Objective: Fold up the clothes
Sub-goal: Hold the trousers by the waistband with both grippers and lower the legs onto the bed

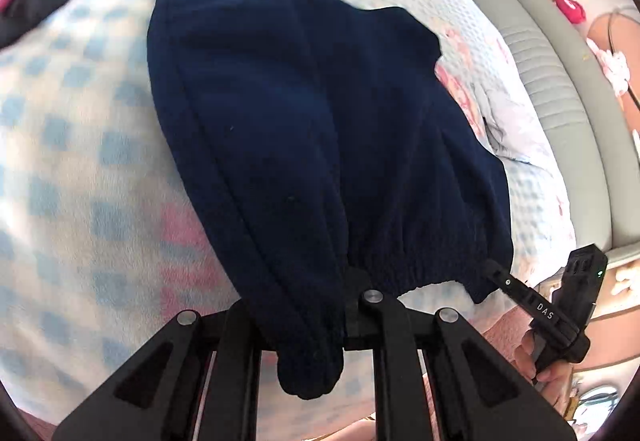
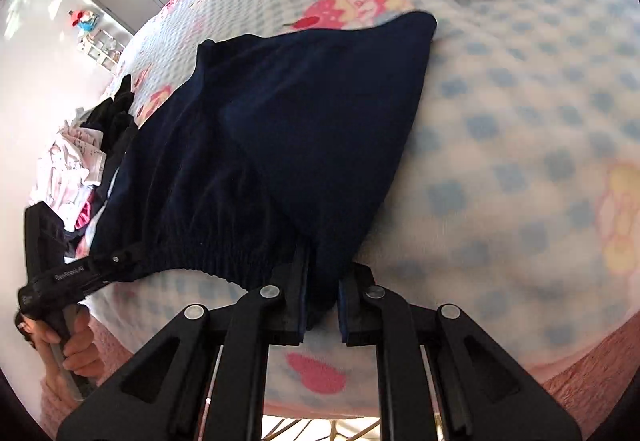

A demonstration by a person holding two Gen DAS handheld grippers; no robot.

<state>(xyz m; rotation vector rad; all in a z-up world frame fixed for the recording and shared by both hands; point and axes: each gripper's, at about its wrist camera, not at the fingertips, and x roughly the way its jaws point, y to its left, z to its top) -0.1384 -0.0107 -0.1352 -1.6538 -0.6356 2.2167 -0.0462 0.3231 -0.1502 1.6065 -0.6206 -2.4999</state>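
The navy garment (image 1: 320, 129) lies draped on the bed (image 1: 80, 161), soft and limp, best held at its elastic waistband, where left gripper (image 1: 310, 321) and right gripper (image 2: 320, 305) each pinch it

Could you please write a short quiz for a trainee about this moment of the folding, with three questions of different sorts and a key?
1. True or false: both tongs, the left tongs and the right tongs, grip the gathered waistband of the navy garment.
2. Multiple choice: on what does the navy garment lie? A) a bare wooden floor B) a blue checked blanket with cartoon prints C) a metal rack
3. Fill in: in the right wrist view, a heap of other clothes lies at the ____ side of the picture.

Key: 1 true; 2 B; 3 left
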